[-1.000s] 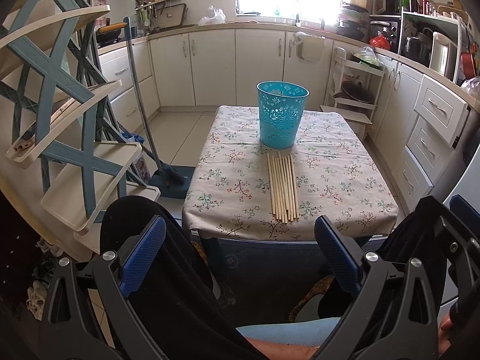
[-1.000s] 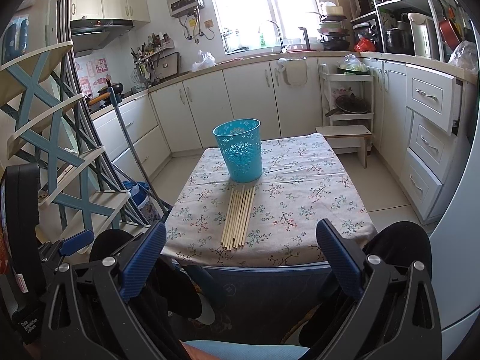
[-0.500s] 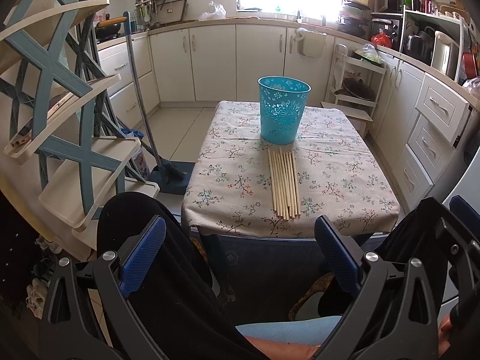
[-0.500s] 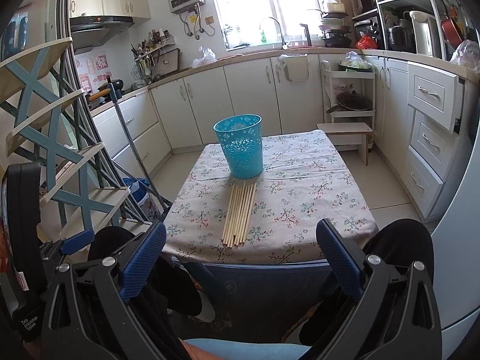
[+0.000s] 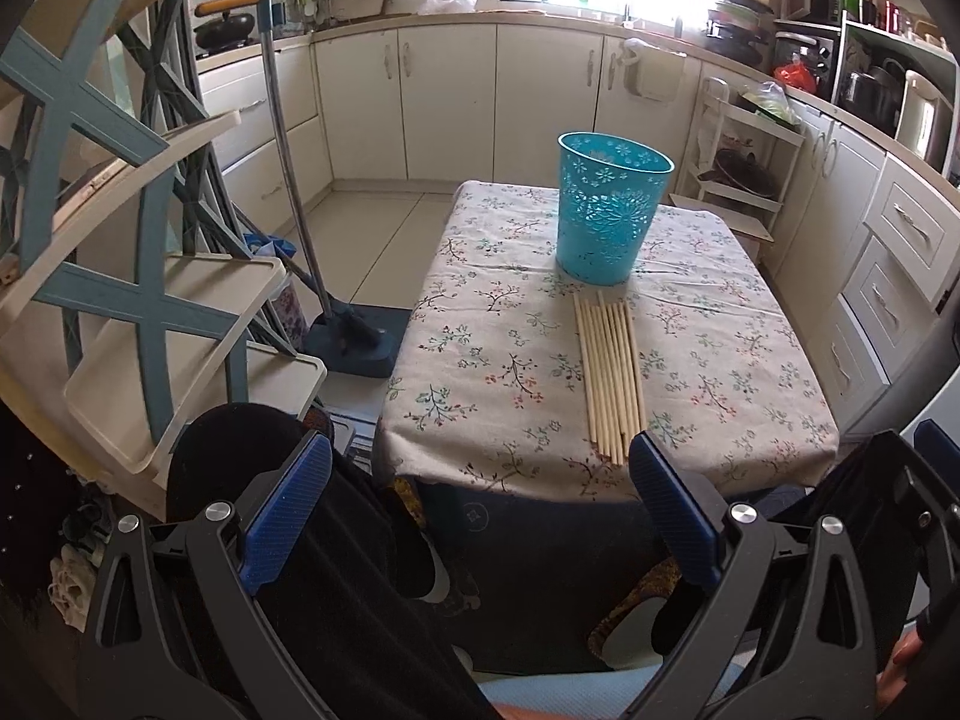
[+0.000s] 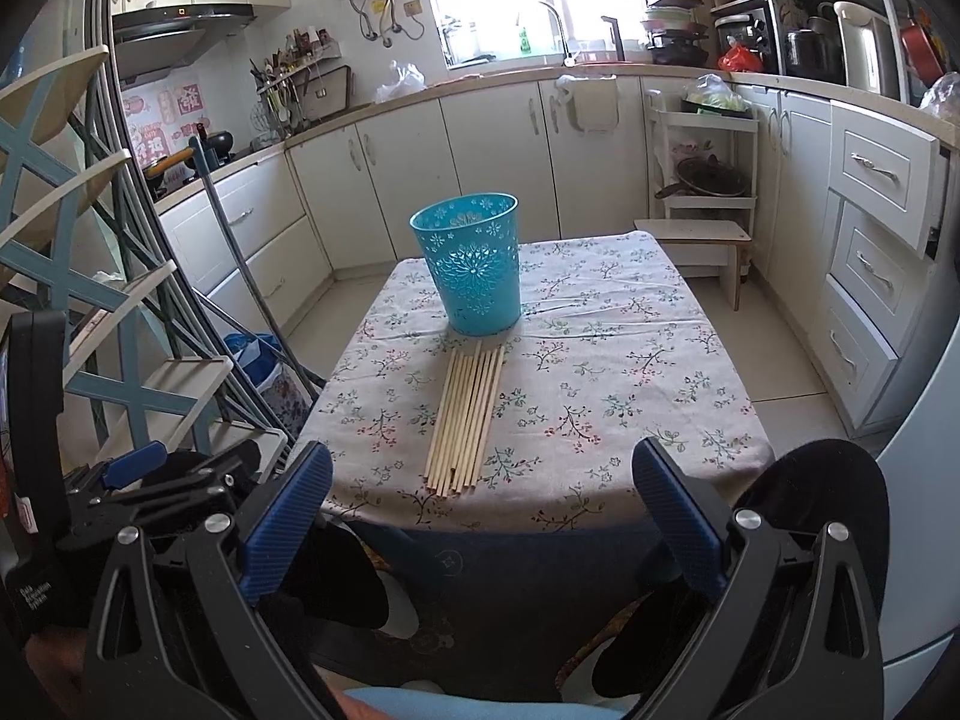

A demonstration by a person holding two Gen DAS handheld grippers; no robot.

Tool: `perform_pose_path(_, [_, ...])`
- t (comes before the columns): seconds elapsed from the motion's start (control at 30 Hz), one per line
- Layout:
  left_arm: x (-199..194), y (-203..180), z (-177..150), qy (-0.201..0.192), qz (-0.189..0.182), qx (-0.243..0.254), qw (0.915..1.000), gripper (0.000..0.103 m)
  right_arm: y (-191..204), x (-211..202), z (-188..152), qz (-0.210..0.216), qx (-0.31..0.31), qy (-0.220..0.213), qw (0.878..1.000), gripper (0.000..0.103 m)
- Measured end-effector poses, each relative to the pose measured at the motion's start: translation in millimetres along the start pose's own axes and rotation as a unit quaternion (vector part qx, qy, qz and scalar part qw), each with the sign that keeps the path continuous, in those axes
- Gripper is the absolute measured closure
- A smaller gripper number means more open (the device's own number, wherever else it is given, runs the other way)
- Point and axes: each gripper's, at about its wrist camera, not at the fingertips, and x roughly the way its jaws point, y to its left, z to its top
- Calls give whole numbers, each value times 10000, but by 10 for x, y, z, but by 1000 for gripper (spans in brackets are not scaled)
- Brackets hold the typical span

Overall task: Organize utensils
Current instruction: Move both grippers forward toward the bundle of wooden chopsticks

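Left wrist view: left tongs [image 5: 480, 504], spread wide, nothing between the blue pads, held low at the near edge of the desk [image 5: 498, 360]. Right wrist view: right tongs [image 6: 480, 507], likewise fully spread and empty, short of the desk's front edge. Change noted over the last second: both pairs have drawn closer to the desk and the left now looks down on it more steeply; by my reading, an approach, with no grasp yet made. Chopsticks [image 5: 609, 372]: a flat row of pale wooden sticks, lying side by side on the flowered cloth, near ends toward the front edge, far ends just beside the teal basket [image 5: 606, 219]. Basket: upright, perforated, seemingly empty. All sorting remains outstanding.
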Motion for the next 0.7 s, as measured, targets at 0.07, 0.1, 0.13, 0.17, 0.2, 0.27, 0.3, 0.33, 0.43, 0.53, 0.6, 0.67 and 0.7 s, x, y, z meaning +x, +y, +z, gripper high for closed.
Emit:
perform_pose_path(0.07, [147,19,62,93,-43,-60,9999,7,-41,209,35,-65,-78,25,9999,7])
perform_pose_path(0.1, [218,23,90,123,-111,-83,9998,7,-62,302,50,-45,-99,88,9999,7])
perform_pose_path(0.13, [288,15,112,154,-156,-98,9997,7,-85,421,60,-53,-136,121,9998,7])
perform_pose_path(0.17, [359,3,142,189,-162,-98,9996,7,-119,594,85,-81,-181,212,9996,7])
perform_pose_path(0.2, [431,-10,166,212,-160,-91,9996,7,-140,738,105,-72,-219,272,9994,7])
perform_pose_path(0.27, [578,-53,219,285,-151,-82,9994,7,-193,1076,150,-60,-247,471,9986,20])
perform_pose_path(0.3, [641,-71,243,319,-156,-93,9993,7,-220,1304,179,-1,-229,650,9976,27])
perform_pose_path(0.33, [727,-93,276,359,-146,-106,9992,7,-238,1459,196,15,-207,780,9967,37])
perform_pose_path(0.43, [961,-140,347,497,-125,-134,9986,7,-269,2004,224,64,-143,1150,9932,56])
perform_pose_path(0.53, [1213,-206,402,691,-151,-165,9974,7,-270,2422,238,37,-104,1297,9915,64])
perform_pose_path(0.6, [1373,-242,445,790,-164,-213,9965,7,-286,2613,262,23,-89,1377,9904,68])
perform_pose_path(0.67, [1511,-276,495,870,-160,-257,9958,7,-301,2744,293,1,-95,1412,9899,68])
perform_pose_path(0.7, [1585,-291,520,915,-172,-287,9952,7,-313,2822,314,29,-103,1434,9896,69])
